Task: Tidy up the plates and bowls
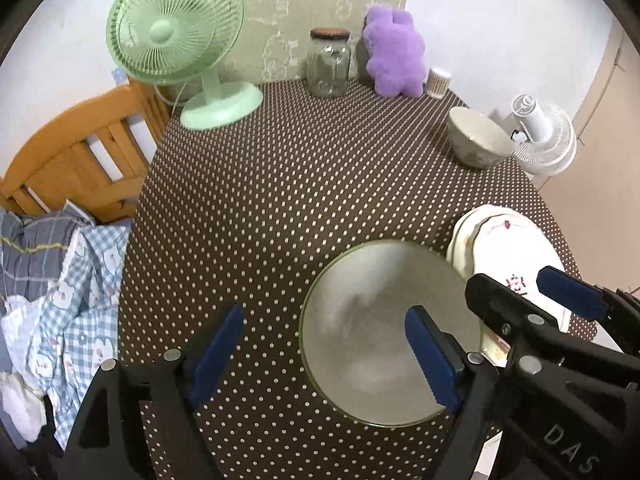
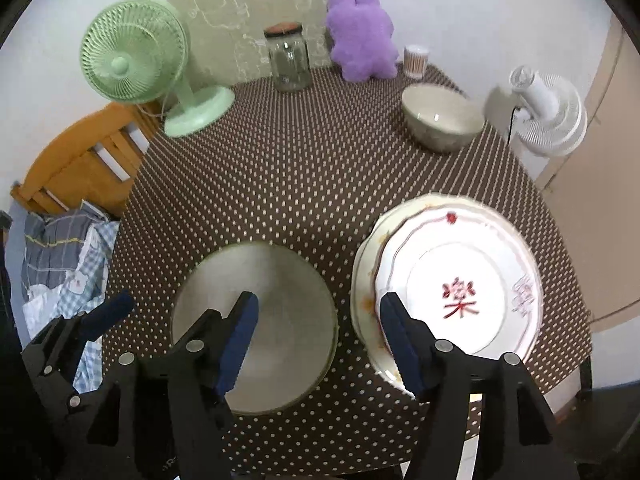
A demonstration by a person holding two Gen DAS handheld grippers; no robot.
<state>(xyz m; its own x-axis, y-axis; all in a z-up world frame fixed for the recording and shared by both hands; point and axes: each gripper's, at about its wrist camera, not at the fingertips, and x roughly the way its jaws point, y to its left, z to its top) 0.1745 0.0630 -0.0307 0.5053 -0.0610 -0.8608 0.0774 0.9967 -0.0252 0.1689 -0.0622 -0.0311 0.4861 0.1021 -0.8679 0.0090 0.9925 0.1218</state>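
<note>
Surface: brown polka-dot tablecloth [image 2: 300, 184] covered the table, which stood against a pale wall with a patterned green sheet [image 1: 280, 20] behind it.
Near bowl: a pale bowl [image 2: 280, 320] sat upright, mouth up, near the front edge of the table; its inside was blurred and its contents could not be made out.
Plates: a stack of plates [image 2: 460, 280] lay flat just right of that bowl, near the table's right edge; the top one bore a red character; the lower ones showed only as slivers of rim.
Far bowl: a second bowl [image 2: 440, 120] stood upright toward the back right corner.
Left gripper: left gripper [image 1: 324, 348] hung above the near bowl's left rim, jaws spread wide, nothing between the pads.
Right gripper: right gripper [image 2: 320, 336] hovered over the gap between bowl and plates, jaws apart and empty.
Back edge: green fan [image 1: 176, 28], glass jar [image 1: 328, 64], purple plush [image 1: 394, 56], small cup [image 1: 439, 82].
Cut off: white fan [image 2: 548, 112] beyond the right edge; wooden chair [image 1: 80, 152] and bedding [image 1: 52, 272] at the left, partly out of frame.
</note>
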